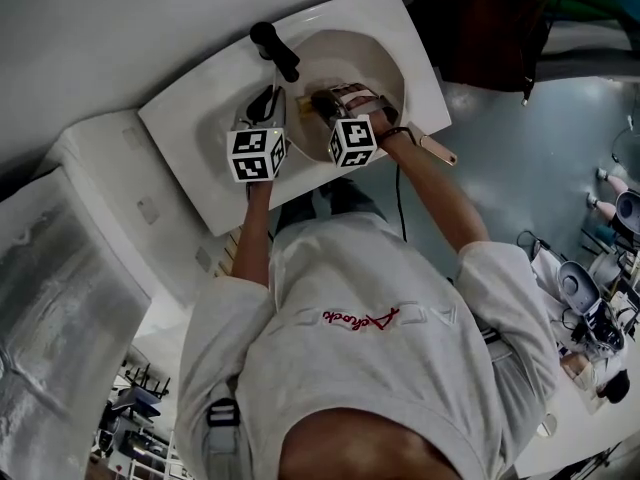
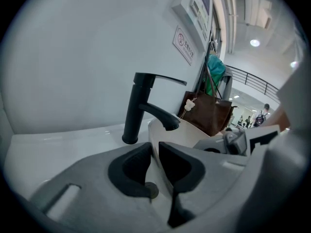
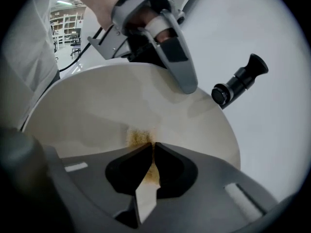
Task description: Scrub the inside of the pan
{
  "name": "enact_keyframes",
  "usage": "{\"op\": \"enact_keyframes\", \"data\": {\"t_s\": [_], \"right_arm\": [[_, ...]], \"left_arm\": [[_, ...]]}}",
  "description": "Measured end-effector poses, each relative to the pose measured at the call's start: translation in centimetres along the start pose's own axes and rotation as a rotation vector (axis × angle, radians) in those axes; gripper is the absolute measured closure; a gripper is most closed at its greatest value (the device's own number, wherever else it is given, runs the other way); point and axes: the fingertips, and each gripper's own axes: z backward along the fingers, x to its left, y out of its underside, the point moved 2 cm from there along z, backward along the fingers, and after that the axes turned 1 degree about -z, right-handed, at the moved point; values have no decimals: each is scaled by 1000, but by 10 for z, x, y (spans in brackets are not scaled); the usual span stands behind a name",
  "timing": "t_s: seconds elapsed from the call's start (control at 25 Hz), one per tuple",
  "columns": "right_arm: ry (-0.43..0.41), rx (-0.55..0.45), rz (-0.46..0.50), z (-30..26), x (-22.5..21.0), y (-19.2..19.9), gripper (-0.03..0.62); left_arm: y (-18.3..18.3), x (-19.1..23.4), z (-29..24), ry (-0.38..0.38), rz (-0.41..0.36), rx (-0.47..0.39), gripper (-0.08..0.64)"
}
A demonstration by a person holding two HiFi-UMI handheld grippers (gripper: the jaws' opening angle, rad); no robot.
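Over pan, right hand-held gripper angled down

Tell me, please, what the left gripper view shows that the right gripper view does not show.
Only the left gripper view: a brown bag and a sign on the wall, beyond the edge of the pan that the left gripper clamps.
Only the right gripper view: the pan's cream inside, and a yellowish scrub pad pinched by the right gripper against it.
Both: the pan and the black tap.
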Motion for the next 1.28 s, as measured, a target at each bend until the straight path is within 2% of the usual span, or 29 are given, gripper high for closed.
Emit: {"op": "enact_keyframes", "data": {"t_s": [0.28, 0.48, 0.68, 0.96, 1.28], "right_arm": [[-76, 11, 44, 6, 34, -2, 564], [-92, 20, 50, 9, 36, 0, 563], [-32, 13, 21, 9, 5, 0, 563], [91, 37, -103, 2, -66, 14, 563], [116, 78, -146, -11, -102, 34, 563]], "left_arm": [[-1, 0, 0, -2, 1, 3, 509], [0, 0, 1, -2, 4, 6, 509], [0, 0, 0, -1, 6, 5, 509], [-1, 0, 0, 1, 10, 3, 509], [-1, 0, 0, 12, 6, 7, 508]]}}
